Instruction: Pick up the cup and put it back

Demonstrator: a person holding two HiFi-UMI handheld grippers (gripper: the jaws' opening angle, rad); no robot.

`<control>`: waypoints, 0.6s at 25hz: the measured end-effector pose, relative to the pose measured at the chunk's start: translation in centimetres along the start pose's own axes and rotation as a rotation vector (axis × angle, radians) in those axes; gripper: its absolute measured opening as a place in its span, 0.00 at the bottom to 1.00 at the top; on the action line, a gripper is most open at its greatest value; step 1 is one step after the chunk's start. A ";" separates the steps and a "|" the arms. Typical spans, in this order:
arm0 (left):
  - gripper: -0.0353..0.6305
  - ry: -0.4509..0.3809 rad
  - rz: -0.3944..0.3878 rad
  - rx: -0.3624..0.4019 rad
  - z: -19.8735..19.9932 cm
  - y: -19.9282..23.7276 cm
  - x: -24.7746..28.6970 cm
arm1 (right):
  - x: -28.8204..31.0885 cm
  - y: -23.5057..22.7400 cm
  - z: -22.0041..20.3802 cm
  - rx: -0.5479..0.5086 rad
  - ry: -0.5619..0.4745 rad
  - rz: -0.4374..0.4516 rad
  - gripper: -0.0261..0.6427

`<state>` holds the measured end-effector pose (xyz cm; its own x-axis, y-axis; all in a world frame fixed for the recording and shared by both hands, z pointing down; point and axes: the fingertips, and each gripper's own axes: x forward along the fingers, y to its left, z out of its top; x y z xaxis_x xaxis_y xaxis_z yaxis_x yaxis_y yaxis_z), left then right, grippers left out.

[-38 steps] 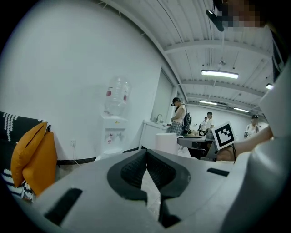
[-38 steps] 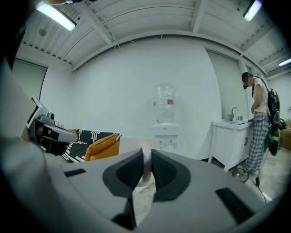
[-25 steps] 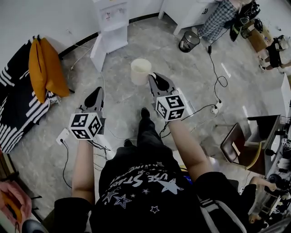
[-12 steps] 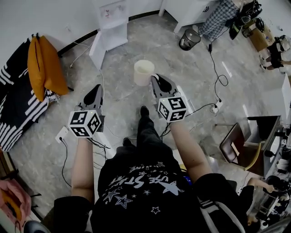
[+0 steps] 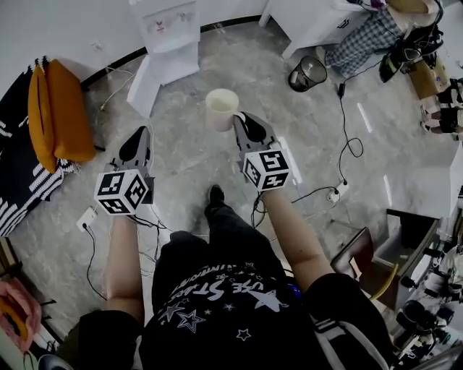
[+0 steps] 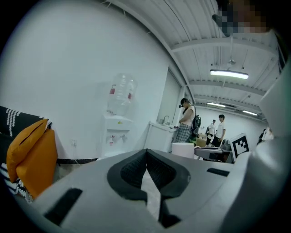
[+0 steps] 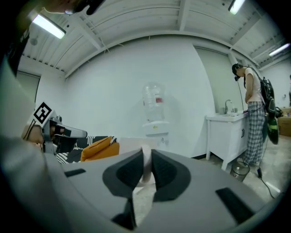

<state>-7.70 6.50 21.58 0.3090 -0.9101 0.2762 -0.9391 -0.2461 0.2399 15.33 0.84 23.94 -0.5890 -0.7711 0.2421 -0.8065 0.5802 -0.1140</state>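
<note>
A cream paper cup (image 5: 221, 108) hangs in the air over the floor, and my right gripper (image 5: 243, 124) is shut on its wall at the rim. In the right gripper view the cup's wall (image 7: 146, 164) stands pinched between the two dark pads of the right gripper (image 7: 146, 159). The cup (image 6: 183, 149) also shows at the right of the left gripper view. My left gripper (image 5: 137, 142) is held level to the cup's left. Nothing is in the left gripper (image 6: 146, 154), and its tips touch.
A white water dispenser (image 5: 171, 30) stands ahead at the wall. An orange cushion (image 5: 56, 112) lies on striped cloth at the left. A black bin (image 5: 307, 72) and a white cabinet (image 5: 312, 19) are at the right. Cables and a power strip (image 5: 336, 192) cross the floor.
Both grippers and the cup have moved forward towards the water dispenser as the person stepped ahead. The right gripper's hold on the cup is unchanged.
</note>
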 end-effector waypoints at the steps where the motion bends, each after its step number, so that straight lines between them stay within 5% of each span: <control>1: 0.07 -0.012 0.007 -0.003 0.6 0.4 1.4 | 1.5 -1.0 0.2 -0.004 0.002 0.009 0.10; 7: 0.07 -0.002 0.030 -0.026 0.7 1.3 9.2 | 8.6 -6.9 -1.2 -0.001 0.069 0.036 0.10; 15: 0.07 0.145 0.019 -0.073 -7.5 9.1 19.6 | 20.4 -10.8 -8.1 0.014 0.171 0.011 0.10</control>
<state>-9.05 -11.04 36.13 0.3150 -0.8552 0.4115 -0.9331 -0.1999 0.2989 12.41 -19.02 37.87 -0.5814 -0.7081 0.4006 -0.8012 0.5840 -0.1306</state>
